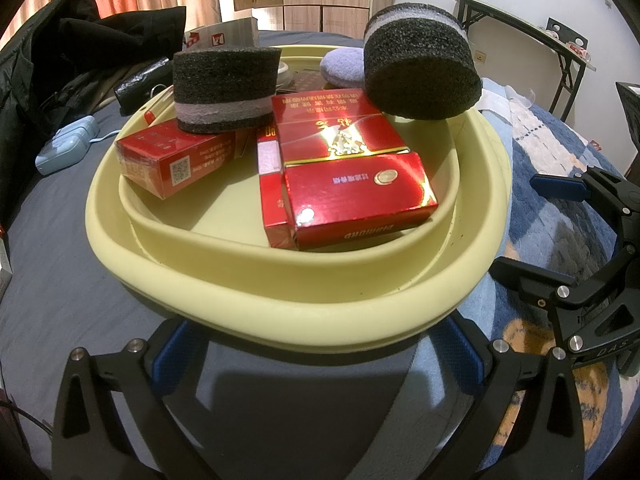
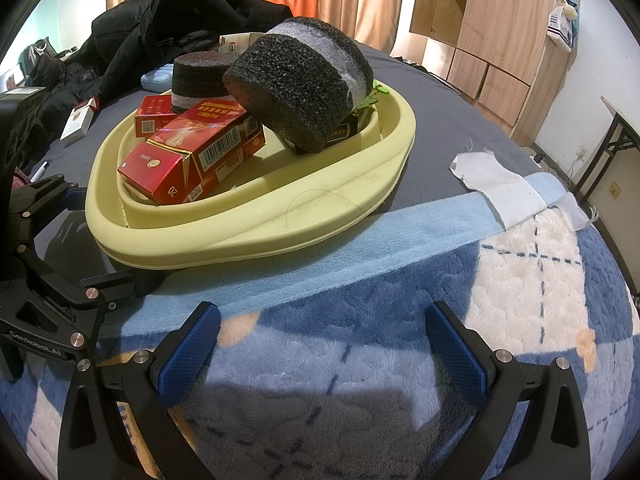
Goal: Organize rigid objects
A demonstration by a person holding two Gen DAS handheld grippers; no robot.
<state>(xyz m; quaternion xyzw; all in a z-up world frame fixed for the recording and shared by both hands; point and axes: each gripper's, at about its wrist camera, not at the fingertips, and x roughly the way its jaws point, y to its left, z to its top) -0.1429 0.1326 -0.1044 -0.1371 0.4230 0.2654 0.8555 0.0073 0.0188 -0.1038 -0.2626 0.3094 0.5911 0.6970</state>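
A pale yellow basin (image 1: 248,292) (image 2: 280,216) rests on the bed. Inside lie red cartons: a big one (image 1: 344,184) (image 2: 192,160) in front and a smaller one (image 1: 172,164) (image 2: 154,120) at the left. Two black foam rolls with a pale band sit on them, one upright (image 1: 226,88) (image 2: 196,76), one tilted on the rim (image 1: 420,64) (image 2: 296,88). My left gripper (image 1: 316,354) is open just under the basin's near rim, holding nothing. My right gripper (image 2: 320,344) is open over the blue blanket, right of the basin, also seen in the left wrist view (image 1: 552,232).
Black clothing (image 1: 80,52) (image 2: 160,12) is piled behind the basin. A light blue case (image 1: 66,148), a lilac pad (image 1: 342,66) and a white-red pack (image 2: 78,120) lie nearby. A white cloth (image 2: 500,184) lies on the blanket (image 2: 360,320). A folding table (image 1: 528,24) stands at right.
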